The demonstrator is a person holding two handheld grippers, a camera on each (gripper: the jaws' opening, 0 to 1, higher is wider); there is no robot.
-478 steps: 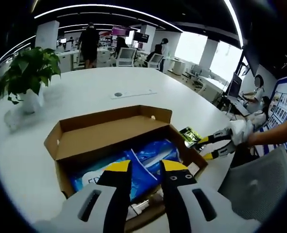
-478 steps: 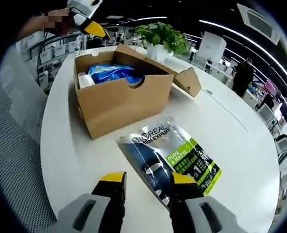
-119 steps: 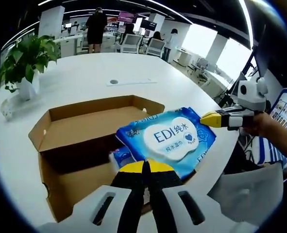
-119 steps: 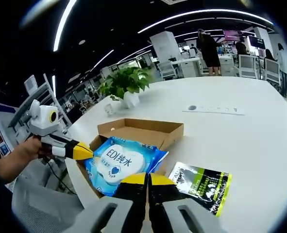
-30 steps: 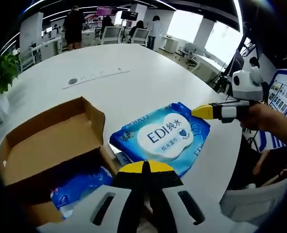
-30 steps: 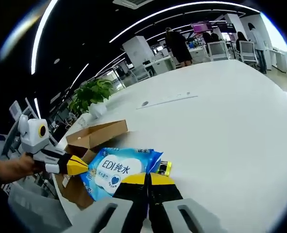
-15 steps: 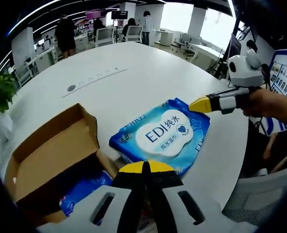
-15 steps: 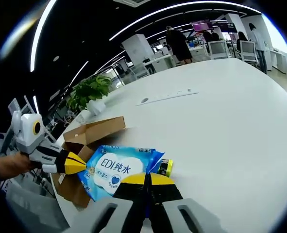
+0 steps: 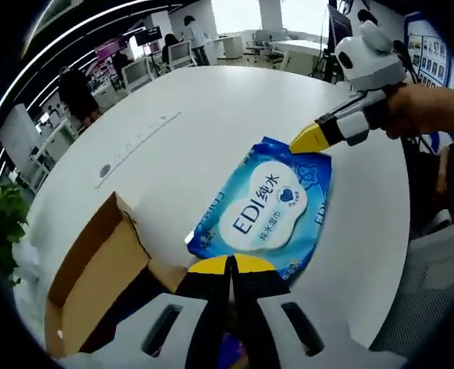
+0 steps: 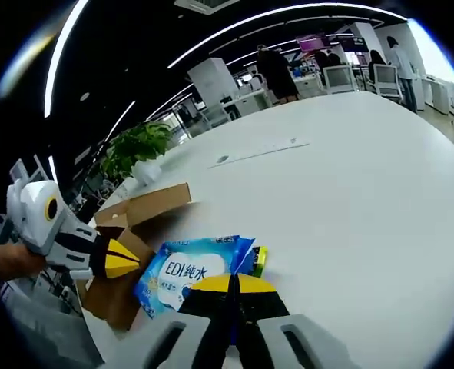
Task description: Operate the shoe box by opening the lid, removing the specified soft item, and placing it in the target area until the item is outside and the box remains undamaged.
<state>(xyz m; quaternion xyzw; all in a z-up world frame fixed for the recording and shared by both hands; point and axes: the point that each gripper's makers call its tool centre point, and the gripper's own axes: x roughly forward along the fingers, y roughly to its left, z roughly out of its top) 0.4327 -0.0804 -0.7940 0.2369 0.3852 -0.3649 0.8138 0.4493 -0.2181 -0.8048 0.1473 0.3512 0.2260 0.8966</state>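
Note:
A blue wet wipes pack [image 9: 266, 209] printed "EDI" hangs over the white table [image 9: 211, 115], to the right of the open cardboard shoe box [image 9: 96, 277]. My left gripper [image 9: 228, 266] is shut on the pack's near edge. My right gripper [image 9: 305, 141], held by a hand, comes in from the upper right and is shut on the far corner. In the right gripper view the pack [image 10: 187, 275] lies between my right gripper [image 10: 233, 284] and my left gripper [image 10: 123, 260]. The shoe box [image 10: 130, 215] stands behind it with its lid folded back.
A green-and-black pouch [image 10: 258, 261] lies on the table, mostly hidden by the pack. A potted plant [image 10: 138, 146] stands at the table's far side, past the box. People and office chairs [image 10: 342, 77] are in the background. The table [image 10: 349, 169] stretches wide to the right.
Both grippers have carried the pack further from the box, out over the table. The left gripper view has swung, so the box now sits at its lower left.

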